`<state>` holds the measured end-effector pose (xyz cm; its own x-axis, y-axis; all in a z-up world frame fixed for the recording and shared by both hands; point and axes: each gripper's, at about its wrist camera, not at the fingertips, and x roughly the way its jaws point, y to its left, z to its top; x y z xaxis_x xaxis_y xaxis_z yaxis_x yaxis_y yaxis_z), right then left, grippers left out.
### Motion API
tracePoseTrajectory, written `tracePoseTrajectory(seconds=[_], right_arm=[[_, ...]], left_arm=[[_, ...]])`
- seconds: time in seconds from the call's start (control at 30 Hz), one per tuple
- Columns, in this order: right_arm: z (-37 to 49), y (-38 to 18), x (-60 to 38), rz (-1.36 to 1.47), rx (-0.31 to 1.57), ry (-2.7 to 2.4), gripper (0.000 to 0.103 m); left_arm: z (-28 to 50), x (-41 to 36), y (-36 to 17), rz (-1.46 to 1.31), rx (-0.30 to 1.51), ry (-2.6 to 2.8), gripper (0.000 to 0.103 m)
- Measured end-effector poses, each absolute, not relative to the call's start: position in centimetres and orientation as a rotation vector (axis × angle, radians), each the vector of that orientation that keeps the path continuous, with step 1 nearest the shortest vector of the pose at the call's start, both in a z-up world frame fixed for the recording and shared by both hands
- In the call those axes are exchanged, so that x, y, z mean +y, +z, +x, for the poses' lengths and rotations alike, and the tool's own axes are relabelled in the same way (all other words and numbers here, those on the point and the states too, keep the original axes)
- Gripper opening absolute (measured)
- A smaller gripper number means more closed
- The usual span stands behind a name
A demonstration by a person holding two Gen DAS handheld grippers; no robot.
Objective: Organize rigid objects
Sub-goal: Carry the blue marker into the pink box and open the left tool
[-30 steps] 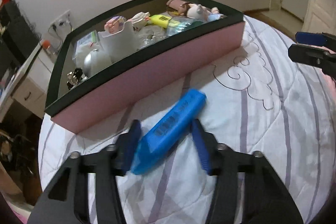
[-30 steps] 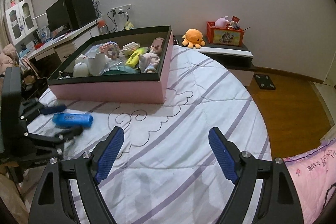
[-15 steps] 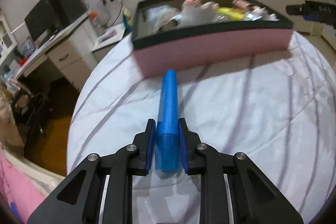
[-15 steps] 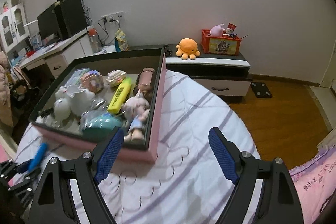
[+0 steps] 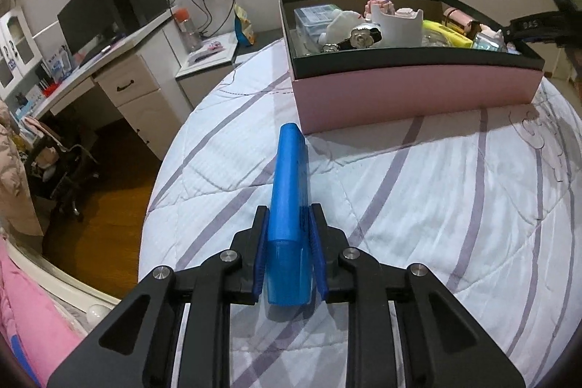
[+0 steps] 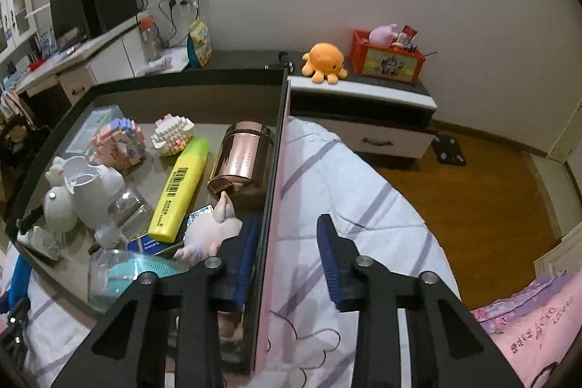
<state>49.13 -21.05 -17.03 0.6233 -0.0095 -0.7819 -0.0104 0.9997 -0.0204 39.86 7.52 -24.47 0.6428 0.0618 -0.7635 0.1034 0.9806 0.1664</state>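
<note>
My left gripper (image 5: 289, 220) is shut on a blue highlighter (image 5: 289, 191), which points at the near corner of the pink box (image 5: 400, 90) with a black rim on the bed. The box holds a yellow highlighter (image 6: 182, 184), a rose-gold canister (image 6: 242, 166), white figurines and block toys. My right gripper (image 6: 287, 228) straddles the box's right wall (image 6: 271, 206), one finger inside and one outside. Its jaws are closing, and the outer pad still stands off the wall. The blue highlighter (image 6: 16, 279) also shows at the far left of the right wrist view.
The box sits on a white quilt with purple stripes (image 5: 436, 206). A desk with a monitor (image 5: 91, 20) stands left of the bed. Behind it, a low cabinet carries an orange plush octopus (image 6: 323, 62) and a red crate (image 6: 387, 59). Wooden floor (image 6: 473, 191) lies to the right.
My left gripper shut on the blue highlighter and swung it to point at the box. My right gripper moved over to the box's right wall and its jaws narrowed.
</note>
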Motion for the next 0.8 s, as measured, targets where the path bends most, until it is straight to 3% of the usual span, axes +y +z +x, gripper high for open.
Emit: tracePoseTrajectory(seconds=[0.2,0.47,0.8], right_arm=[[49.6,-17.4,-20.4,-0.053,0.924,0.005,0.016],[49.3,-17.3,-20.3,-0.054,0.924,0.003,0.015],[48.8,-17.2,-20.1,-0.056,0.926,-0.001,0.015]], left_arm=[[39.7,8.1,-24.3,0.181,0.846,0.005,0.021],[40.2,9.5,-23.7,0.156,0.836,0.068,0.021],[43.3,10.7,-17.9,0.149,0.716,0.102,0.017]])
